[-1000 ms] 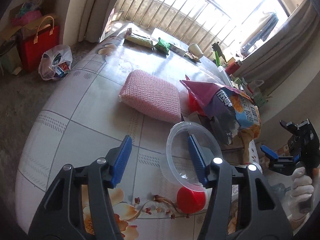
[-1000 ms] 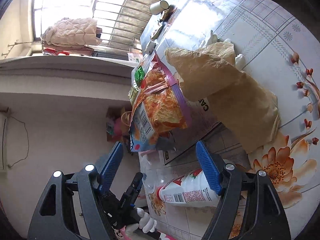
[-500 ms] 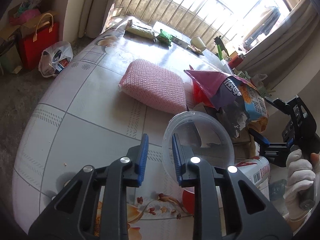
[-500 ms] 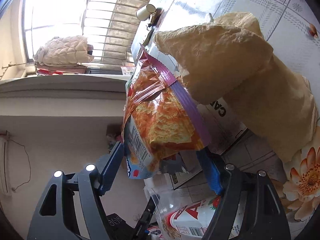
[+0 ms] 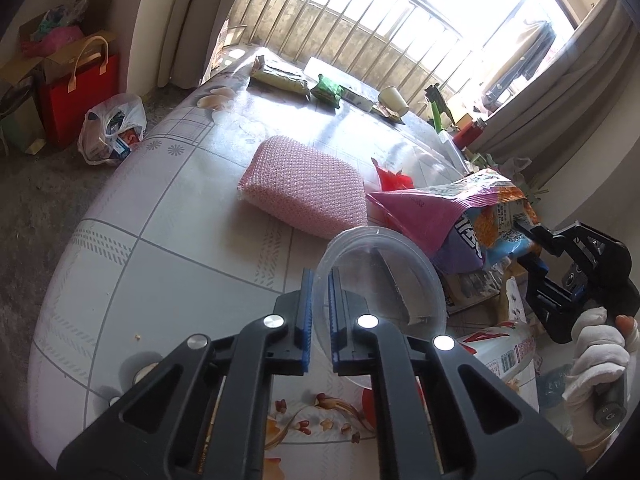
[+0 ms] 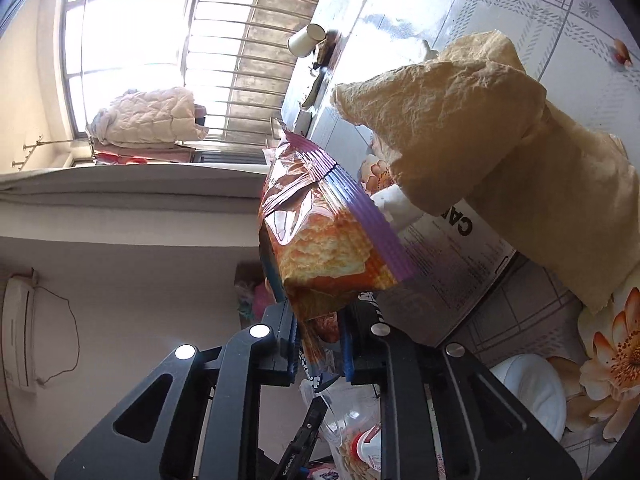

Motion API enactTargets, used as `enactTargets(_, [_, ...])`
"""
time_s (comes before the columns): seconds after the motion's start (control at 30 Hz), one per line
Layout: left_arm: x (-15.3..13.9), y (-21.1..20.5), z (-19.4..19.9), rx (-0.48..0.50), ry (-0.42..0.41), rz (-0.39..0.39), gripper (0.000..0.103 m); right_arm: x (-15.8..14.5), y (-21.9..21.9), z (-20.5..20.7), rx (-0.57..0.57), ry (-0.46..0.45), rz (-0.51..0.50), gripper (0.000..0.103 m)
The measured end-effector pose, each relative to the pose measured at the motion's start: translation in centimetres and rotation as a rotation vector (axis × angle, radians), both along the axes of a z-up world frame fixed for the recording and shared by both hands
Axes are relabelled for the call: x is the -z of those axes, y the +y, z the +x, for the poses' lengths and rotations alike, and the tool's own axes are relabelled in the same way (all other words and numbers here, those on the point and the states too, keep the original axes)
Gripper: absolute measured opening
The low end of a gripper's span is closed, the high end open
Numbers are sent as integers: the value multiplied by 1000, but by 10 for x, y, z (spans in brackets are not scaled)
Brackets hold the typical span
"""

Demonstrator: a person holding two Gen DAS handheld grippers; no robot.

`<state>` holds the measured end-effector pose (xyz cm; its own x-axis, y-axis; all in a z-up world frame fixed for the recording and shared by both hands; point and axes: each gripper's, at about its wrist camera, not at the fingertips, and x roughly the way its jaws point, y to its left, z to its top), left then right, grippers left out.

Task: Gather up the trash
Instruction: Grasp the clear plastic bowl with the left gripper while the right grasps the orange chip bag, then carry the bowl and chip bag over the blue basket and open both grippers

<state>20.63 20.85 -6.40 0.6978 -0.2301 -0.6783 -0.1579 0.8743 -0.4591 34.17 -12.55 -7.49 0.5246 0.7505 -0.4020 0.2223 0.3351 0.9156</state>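
Floral oilcloth table (image 5: pixel 168 216), white with a grid pattern and orange blossoms, set before a barred window (image 5: pixel 360 12).

Nearest, left wrist view: left gripper (image 5: pixel 319 312), blue pads pressed together on the rim of a clear plastic lid (image 5: pixel 384 276), which stands tilted up from the table. Below it, partly hidden, a red cap (image 5: pixel 370 400) and a lying white bottle with a red label (image 5: pixel 500 352).

Right edge: white-gloved hand (image 5: pixel 596 356) holding the right gripper (image 5: pixel 530 248); its jaws are closing on the lower end of a chip bag (image 5: pixel 452 216), purple and orange, which is raised off the table. Right wrist view confirms: right gripper (image 6: pixel 320 340) pinching the chip bag (image 6: pixel 328 240) between its pads.

Beside the bag: crumpled brown paper bag (image 6: pixel 500 140) over a printed sheet (image 6: pixel 440 264).

Mid-table: pink knitted cushion (image 5: pixel 304 188); red wrapper (image 5: pixel 394 178) just behind the bag.

Far end: snack packets (image 5: pixel 280 76), a green packet (image 5: pixel 328 90), a tipped paper cup (image 5: pixel 394 98).

Floor, left: white plastic bag (image 5: pixel 112 126), red gift bag (image 5: pixel 80 88).
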Motion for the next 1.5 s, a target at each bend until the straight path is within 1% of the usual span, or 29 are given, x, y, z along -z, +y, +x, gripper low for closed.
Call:
enactTargets(0.23, [-18, 5, -10, -18, -51, 1, 6, -25, -3, -4, -24, -90, 50, 14])
enactTargets(0.37, [-37, 4, -21, -23, -93, 19, 6, -41, -5, -10, -51, -142, 74, 14])
enactTargets(0.47, [-54, 0, -28, -15, -125, 31, 5, -58, -10, -18, -70, -197, 72, 14])
enactTargets(0.67, [-91, -22, -44, 43, -196, 64, 5, -93, -42, -57, -73, -331, 28, 14])
enactTargets(0.73, [-104, -36, -48, 81, -220, 72, 5, -105, -61, -81, -48, -376, -15, 14])
enactTargets(0.8, [-115, -55, -52, 132, -240, 72, 5, -117, -89, -106, -1, -419, -68, 14])
enactTargets(0.9, [-131, -92, -52, 227, -270, 84, 5, -132, -142, -151, 113, -467, -152, 14])
enactTargets(0.97, [-140, -123, -48, 305, -283, 92, 5, -137, -187, -186, 216, -477, -216, 14])
enactTargets(1.07, [-147, -186, -41, 444, -291, 107, 5, -135, -255, -240, 387, -455, -295, 14])
enactTargets(1.2, [-147, -274, -31, 636, -269, 118, 6, -118, -337, -315, 620, -379, -387, 14])
enactTargets(1.27, [-142, -322, -27, 725, -236, 131, 6, -101, -367, -347, 717, -326, -422, 14])
enactTargets(1.33, [-131, -368, -21, 806, -186, 144, 6, -81, -390, -370, 791, -263, -450, 14])
enactTargets(1.4, [-118, -417, -17, 893, -133, 168, 6, -59, -409, -386, 835, -200, -465, 14])
enactTargets(1.5, [-87, -489, -10, 1012, -7, 189, 6, -26, -432, -399, 881, -122, -478, 14])
